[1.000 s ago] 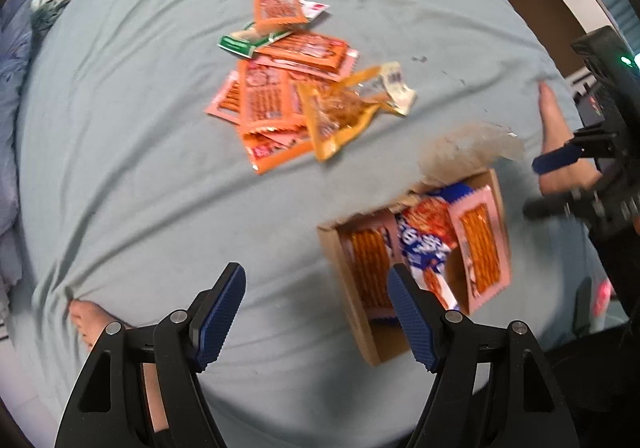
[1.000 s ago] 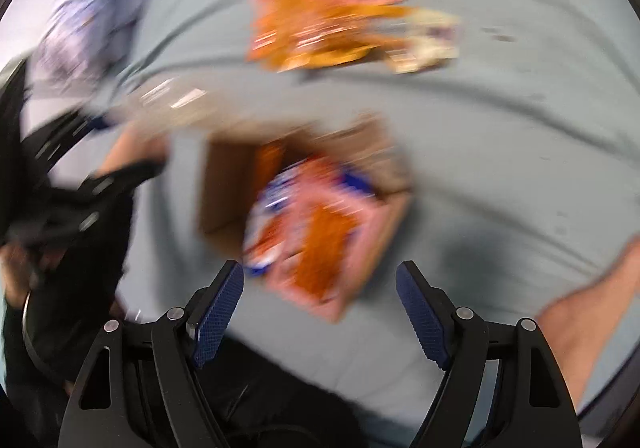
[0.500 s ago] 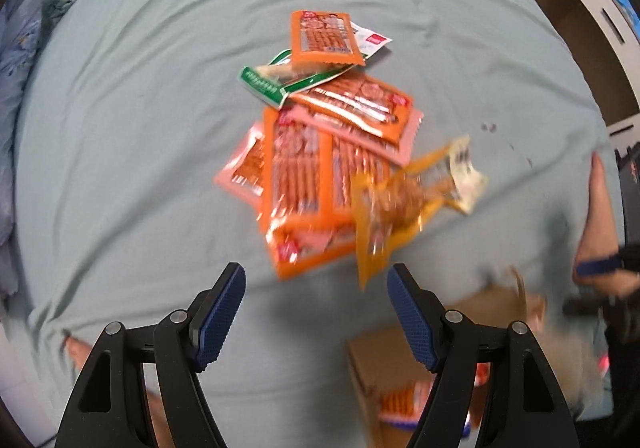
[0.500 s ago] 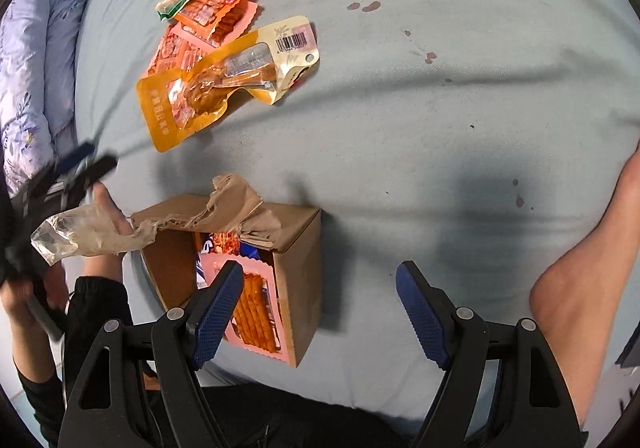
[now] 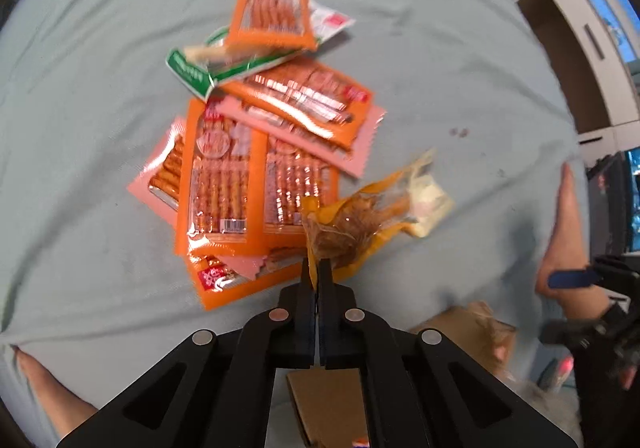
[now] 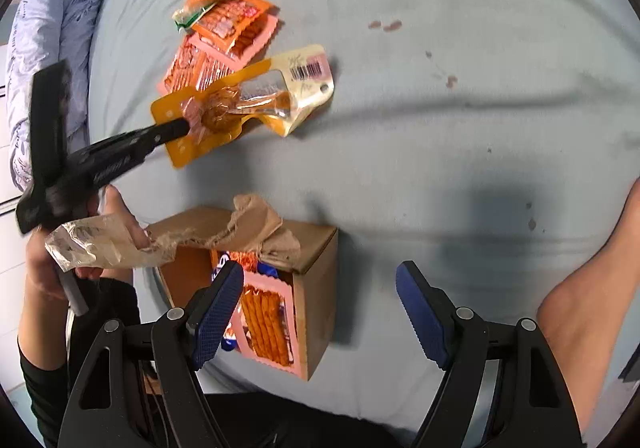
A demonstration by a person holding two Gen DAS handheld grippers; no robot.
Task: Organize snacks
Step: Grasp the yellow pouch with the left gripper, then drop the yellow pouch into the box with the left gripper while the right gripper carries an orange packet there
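Note:
My left gripper (image 5: 319, 266) is shut on the near edge of a yellow-orange snack pouch (image 5: 360, 220), which also shows in the right wrist view (image 6: 240, 104) with the left gripper (image 6: 182, 126) clamped on it. A pile of orange and pink snack packets (image 5: 256, 168) lies on the grey-blue sheet just beyond, with a green packet (image 5: 196, 72) at its far side. A brown cardboard box (image 6: 316, 288) holds several snack packs, one a pink pack of orange sticks (image 6: 268, 324). My right gripper (image 6: 320, 312) is open and empty, hovering over the box's right side.
A crumpled clear wrapper (image 6: 96, 244) hangs off the box's torn flap. Bare feet rest on the sheet at the right (image 6: 592, 300) and at the lower left in the left wrist view (image 5: 48, 388). A blue floral quilt (image 6: 44, 32) lies at the far left.
My left gripper moved forward from the box to the pile and closed on the yellow-orange pouch. The right gripper stayed open and settled over the box.

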